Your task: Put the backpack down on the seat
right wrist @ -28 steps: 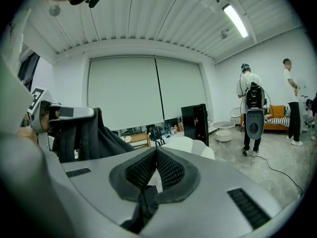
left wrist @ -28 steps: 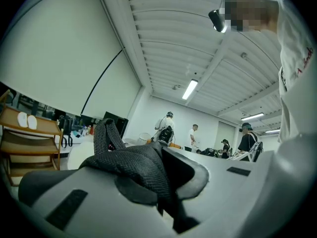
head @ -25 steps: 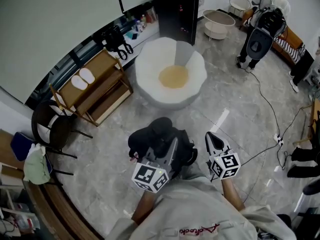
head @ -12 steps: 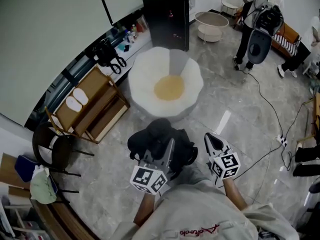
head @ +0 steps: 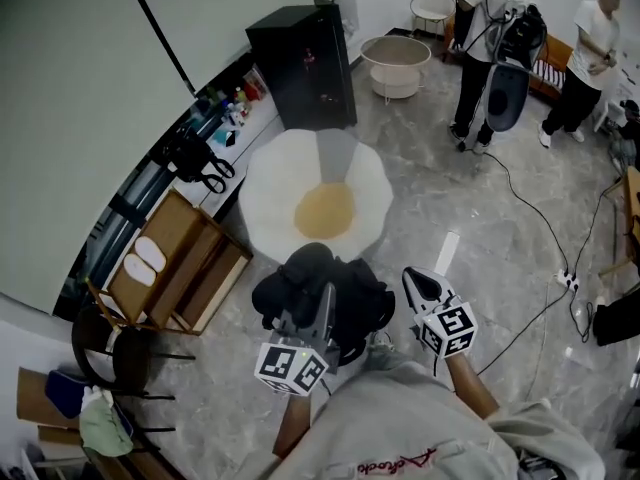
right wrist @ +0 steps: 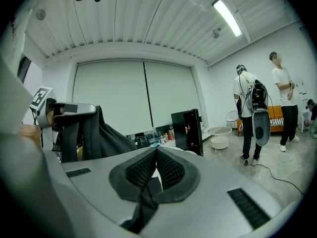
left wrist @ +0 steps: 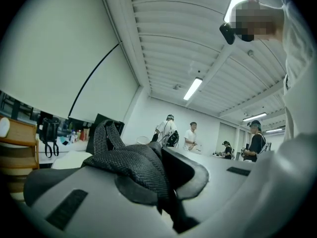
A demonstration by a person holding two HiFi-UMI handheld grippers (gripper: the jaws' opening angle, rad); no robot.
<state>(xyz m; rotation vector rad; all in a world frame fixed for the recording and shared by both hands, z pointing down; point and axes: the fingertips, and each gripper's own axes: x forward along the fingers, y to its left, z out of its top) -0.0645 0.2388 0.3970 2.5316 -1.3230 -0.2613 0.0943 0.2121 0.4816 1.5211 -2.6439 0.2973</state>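
A black backpack (head: 322, 286) hangs in front of me, just short of the white flower-shaped seat (head: 270, 200) with a tan cushion. My left gripper (head: 323, 306) is shut on the backpack's woven strap (left wrist: 132, 163), which lies across its jaws in the left gripper view. To the right of the backpack my right gripper (head: 414, 280) is shut, its pads (right wrist: 170, 171) meeting with nothing between them. The right gripper view shows the backpack (right wrist: 96, 133) hanging from the left gripper at the left.
A black cabinet (head: 300, 60) stands behind the seat, and a wooden rack (head: 172, 265) to its left. A black chair (head: 112, 345) is at the near left. Two people (head: 482, 48) stand at the back right near round white tubs (head: 396, 62). A cable and power strip (head: 569, 281) lie on the floor to the right.
The view has moved forward and left: the seat now lies closer to the backpack. Both grippers keep their places and the left keeps its hold on the strap.
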